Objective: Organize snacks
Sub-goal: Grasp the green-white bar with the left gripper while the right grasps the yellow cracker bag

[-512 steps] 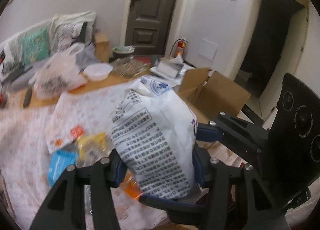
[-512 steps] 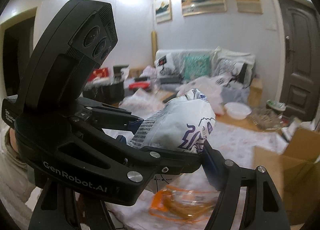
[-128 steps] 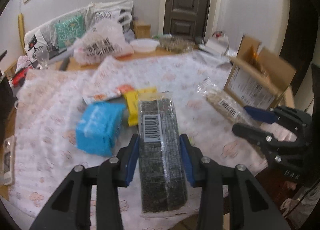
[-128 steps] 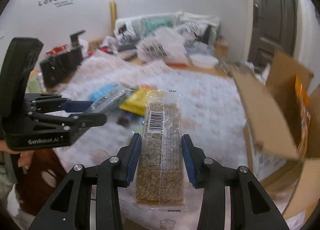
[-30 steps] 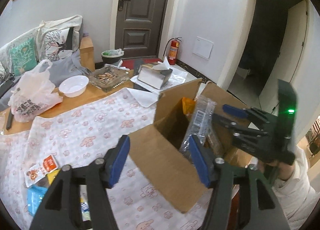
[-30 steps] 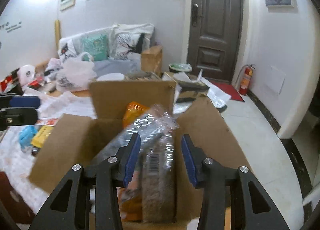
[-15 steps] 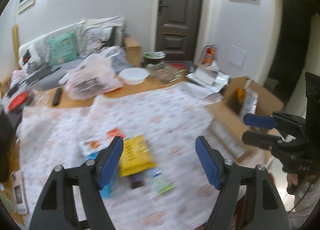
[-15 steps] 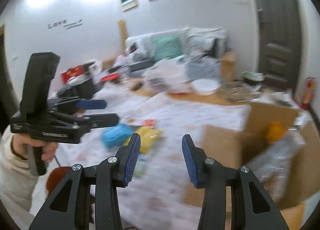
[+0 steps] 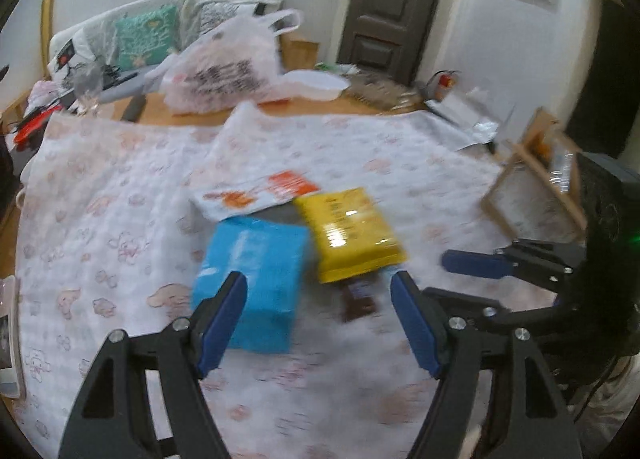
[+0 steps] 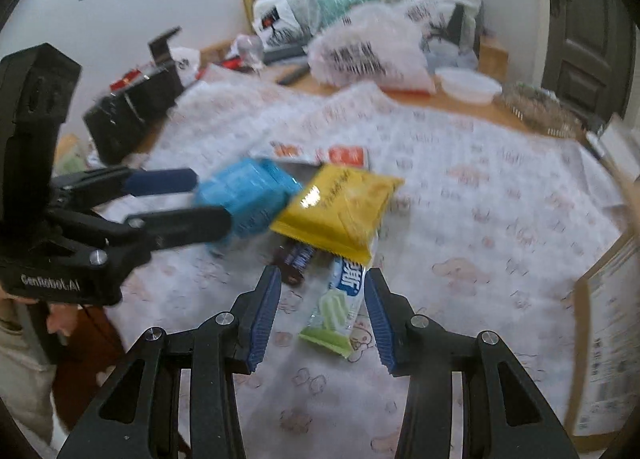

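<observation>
Snacks lie in a heap on the patterned cloth: a blue pack (image 9: 256, 279) (image 10: 248, 199), a yellow bag (image 9: 348, 235) (image 10: 340, 211), a dark brown bar (image 9: 358, 301) (image 10: 296, 257), a green-and-white bar (image 10: 338, 307) and a white-and-orange packet (image 9: 256, 195) (image 10: 320, 153). My left gripper (image 9: 320, 323) is open and empty, just in front of the blue pack. My right gripper (image 10: 320, 319) is open, its jaws on either side of the green-and-white bar. The cardboard box (image 9: 536, 195) (image 10: 608, 331) stands at the right.
A white plastic shopping bag (image 9: 228, 67), a white bowl (image 10: 468, 85) and a glass tray (image 10: 536, 107) sit on the wooden table behind the cloth. A black box (image 10: 132, 111) stands at the left. A sofa with cushions (image 9: 148, 35) is beyond.
Both grippers have left the box, where each let go of its bar, and swung back over the cloth, down close to the snack heap.
</observation>
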{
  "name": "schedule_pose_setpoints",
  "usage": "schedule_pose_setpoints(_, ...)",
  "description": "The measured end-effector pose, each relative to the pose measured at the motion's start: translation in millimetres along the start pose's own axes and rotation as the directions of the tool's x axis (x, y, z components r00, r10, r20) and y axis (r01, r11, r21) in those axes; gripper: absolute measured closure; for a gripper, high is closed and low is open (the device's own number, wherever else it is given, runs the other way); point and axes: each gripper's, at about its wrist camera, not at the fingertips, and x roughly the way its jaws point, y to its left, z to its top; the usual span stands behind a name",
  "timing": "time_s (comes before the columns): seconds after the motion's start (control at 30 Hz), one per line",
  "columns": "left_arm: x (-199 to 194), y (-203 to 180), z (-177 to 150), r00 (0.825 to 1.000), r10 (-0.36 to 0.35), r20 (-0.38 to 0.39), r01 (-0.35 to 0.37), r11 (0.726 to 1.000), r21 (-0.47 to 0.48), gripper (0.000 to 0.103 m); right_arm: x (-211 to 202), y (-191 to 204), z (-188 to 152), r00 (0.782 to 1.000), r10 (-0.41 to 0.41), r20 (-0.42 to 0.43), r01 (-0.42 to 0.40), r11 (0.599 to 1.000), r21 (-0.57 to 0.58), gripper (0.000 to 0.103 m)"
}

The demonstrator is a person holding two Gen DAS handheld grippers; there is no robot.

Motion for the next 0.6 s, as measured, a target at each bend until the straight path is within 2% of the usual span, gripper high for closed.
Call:
schedule_pose_setpoints(0.1, 13, 20, -1, 1.000, 0.023, -0.015, -0.024, 0.999, -0.029, 0.032, 16, -8, 2, 1.000, -0.012, -0.011, 0.012, 1.000, 0.016, 0.064)
schedule_pose_setpoints(0.2, 15, 28, 1, 0.999, 0.037, 0.004, -0.037, 0.999, -0.021, 0.032, 29, -13, 7, 1.000, -0.006, -0.008, 0.007, 0.999, 0.039, 0.054)
schedule_pose_setpoints(0.27, 15, 30, 2, 1.000, 0.028, 0.011, -0.028, 0.999, -0.015, 0.032, 32, -14, 12, 1.000, -0.010, 0.000, 0.010, 0.999, 0.044, 0.053)
schedule_pose_setpoints(0.3, 15, 31, 3, 1.000, 0.020, 0.015, -0.020, 1.000, -0.018, 0.032, 32, -15, 16, 1.000, -0.005, 0.009, 0.005, 0.999, 0.051, 0.049)
schedule_pose_setpoints(0.33, 15, 30, 4, 1.000, 0.008, 0.017, -0.008, 1.000, -0.021, 0.032, 33, -15, 21, 1.000, 0.002, 0.020, -0.003, 0.998, 0.058, 0.039)
schedule_pose_setpoints(0.4, 14, 30, 9, 0.999, -0.031, 0.027, 0.031, 0.999, -0.026, 0.032, 39, -15, 30, 0.999, -0.003, 0.037, 0.001, 0.998, 0.066, 0.028)
schedule_pose_setpoints(0.53, 15, 28, 14, 0.997, -0.068, 0.032, 0.069, 0.997, -0.039, 0.033, 61, -14, 47, 1.000, -0.008, 0.030, 0.006, 0.997, 0.071, 0.027)
schedule_pose_setpoints(0.6, 17, 27, 15, 0.997, -0.077, 0.025, 0.079, 0.996, -0.046, 0.041, 71, -13, 49, 1.000, -0.022, 0.015, 0.021, 0.998, 0.055, 0.029)
